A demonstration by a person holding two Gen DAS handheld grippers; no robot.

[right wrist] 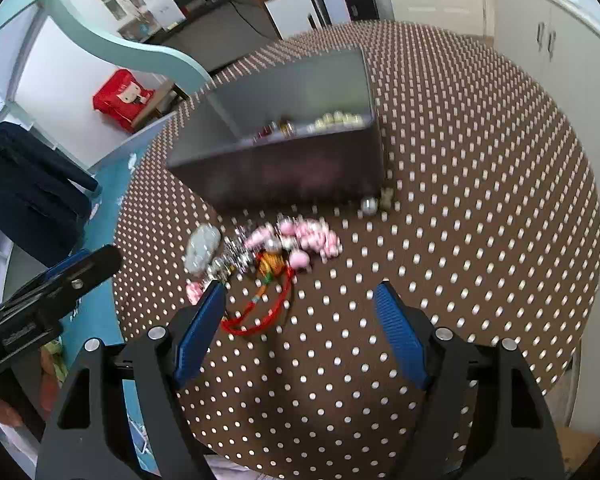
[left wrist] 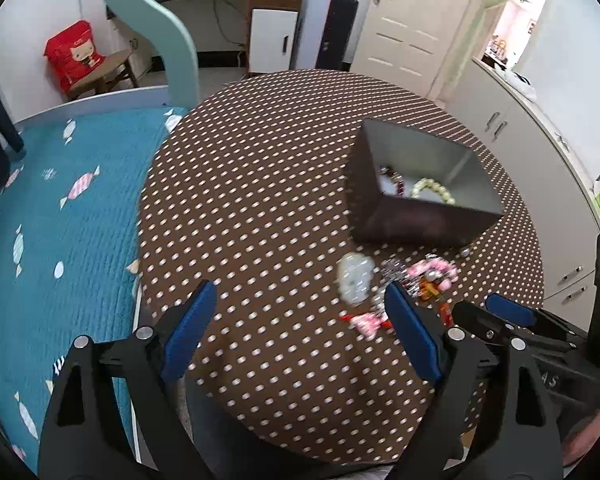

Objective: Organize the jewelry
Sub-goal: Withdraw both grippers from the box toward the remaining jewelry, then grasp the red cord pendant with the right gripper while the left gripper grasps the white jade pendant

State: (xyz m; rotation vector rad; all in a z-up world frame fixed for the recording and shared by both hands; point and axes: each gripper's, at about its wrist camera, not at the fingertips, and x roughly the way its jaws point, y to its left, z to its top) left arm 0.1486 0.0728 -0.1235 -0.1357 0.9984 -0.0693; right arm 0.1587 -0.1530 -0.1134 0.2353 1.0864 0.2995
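A round table [left wrist: 260, 184] fills the middle of both views, draped in a brown cloth scattered with pale dots. To its left lies a bed [left wrist: 56, 240] with a teal quilted cover printed with sweets.

On the far right part of the table stands a dark open box [left wrist: 420, 220], rectangular, with smooth grey inner walls; its long axis runs from near-right to far-left in the left wrist view. Inside it rest a cream pearl bracelet [left wrist: 432, 192] and a dark red bead string [left wrist: 398, 182].

Just near the box, on the cloth, the loose jewelry [right wrist: 268, 248] lies in a heap stretched left to right: a pale translucent pendant [right wrist: 202, 248] at the left end, glossy pink beads [right wrist: 312, 238] at the right, sparkly silver pieces between, and a thin red cord [right wrist: 260, 316] looping nearward. The heap is blurred, so its pieces may be tangled together. A small silver bead [right wrist: 369, 205] sits apart by the box's right corner.

The left gripper [left wrist: 300, 328] hangs over the near table, blue pads spread wide, holding nothing. The right gripper [right wrist: 300, 320] is likewise spread wide and empty, its left pad just beside the cord.
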